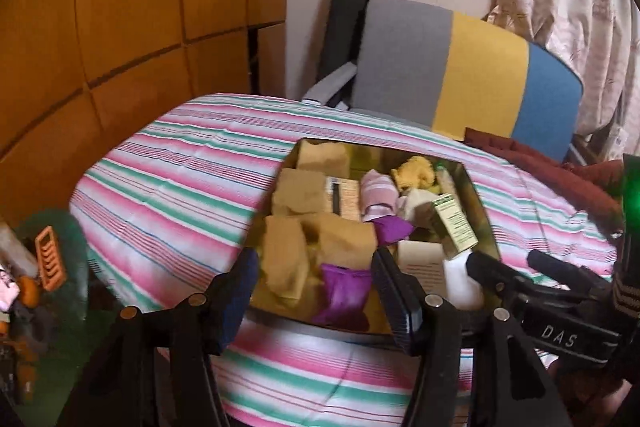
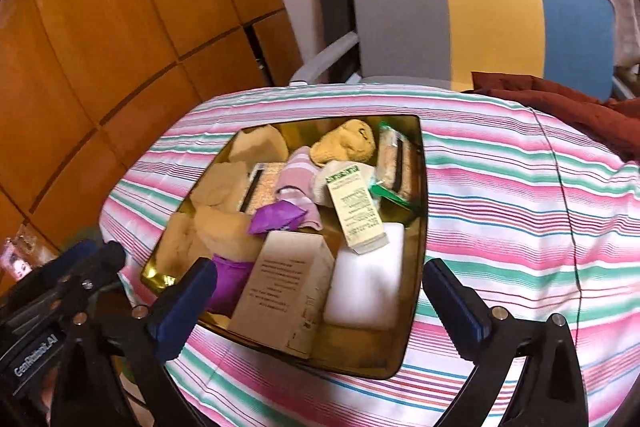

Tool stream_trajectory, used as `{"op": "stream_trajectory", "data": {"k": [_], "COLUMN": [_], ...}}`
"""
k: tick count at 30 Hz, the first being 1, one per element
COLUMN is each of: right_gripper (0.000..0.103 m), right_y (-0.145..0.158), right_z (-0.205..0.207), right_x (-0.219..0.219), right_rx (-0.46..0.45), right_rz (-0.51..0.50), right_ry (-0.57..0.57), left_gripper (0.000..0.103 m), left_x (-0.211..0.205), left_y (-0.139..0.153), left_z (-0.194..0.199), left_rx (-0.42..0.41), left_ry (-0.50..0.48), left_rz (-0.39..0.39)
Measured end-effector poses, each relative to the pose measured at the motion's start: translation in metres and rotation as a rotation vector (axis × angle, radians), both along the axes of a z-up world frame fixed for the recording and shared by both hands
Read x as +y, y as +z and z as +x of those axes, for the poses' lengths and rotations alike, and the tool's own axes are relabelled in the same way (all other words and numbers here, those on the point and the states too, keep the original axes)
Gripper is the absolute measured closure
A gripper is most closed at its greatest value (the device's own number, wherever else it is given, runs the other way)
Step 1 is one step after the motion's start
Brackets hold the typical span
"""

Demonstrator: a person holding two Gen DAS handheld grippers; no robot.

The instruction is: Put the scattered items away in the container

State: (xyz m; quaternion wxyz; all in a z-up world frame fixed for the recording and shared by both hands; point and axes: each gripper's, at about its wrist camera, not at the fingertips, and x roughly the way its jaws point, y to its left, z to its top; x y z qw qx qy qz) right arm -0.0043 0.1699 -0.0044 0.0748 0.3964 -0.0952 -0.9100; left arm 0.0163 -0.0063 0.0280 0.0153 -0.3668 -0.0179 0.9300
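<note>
On the striped cloth of the desk (image 2: 500,187): one dark, gold-lined container (image 2: 418,163), holding all the loose goods in view.

- Contents, piled and overlapping: tan sponge blocks (image 2: 218,187) along the left side; purple pouches (image 2: 280,217); a pink striped sock (image 2: 296,173); a yellow knitted piece (image 2: 346,145); a green-printed carton (image 2: 356,215) lying on a white block (image 2: 368,283); a beige box (image 2: 284,283) at the near edge.
- Left gripper (image 1: 314,293): fingers apart, nothing between them, poised over the container's near-left corner.
- Right gripper (image 2: 320,301): fingers spread wide, empty, over the near edge.
- Cloth around the container: no stray item visible in either view.

Assessment: the tidying looks complete or nearly so. A red garment (image 2: 568,107) lies at the far right edge; whether it counts as scattered cannot be told.
</note>
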Motion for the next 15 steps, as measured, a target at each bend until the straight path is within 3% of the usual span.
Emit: {"op": "stream_trajectory", "data": {"k": [4, 11, 15], "right_gripper": [0.000, 0.000, 0.000], "right_y": [-0.001, 0.002, 0.002], "right_z": [-0.001, -0.002, -0.003], "right_x": [-0.001, -0.012, -0.012], "right_rx": [-0.005, 0.020, 0.015], "right_rz": [0.036, 0.163, 0.179], "right_ry": [-0.028, -0.080, -0.097], "left_gripper": [0.043, 0.043, 0.043], "left_x": [-0.003, -0.002, 0.001], "left_y": [-0.001, -0.004, -0.004], "left_z": [0.001, 0.004, 0.007], "left_rx": [-0.020, -0.026, -0.014], "left_ry": [0.021, 0.074, 0.083], "left_rz": [-0.003, -0.076, -0.102]}}
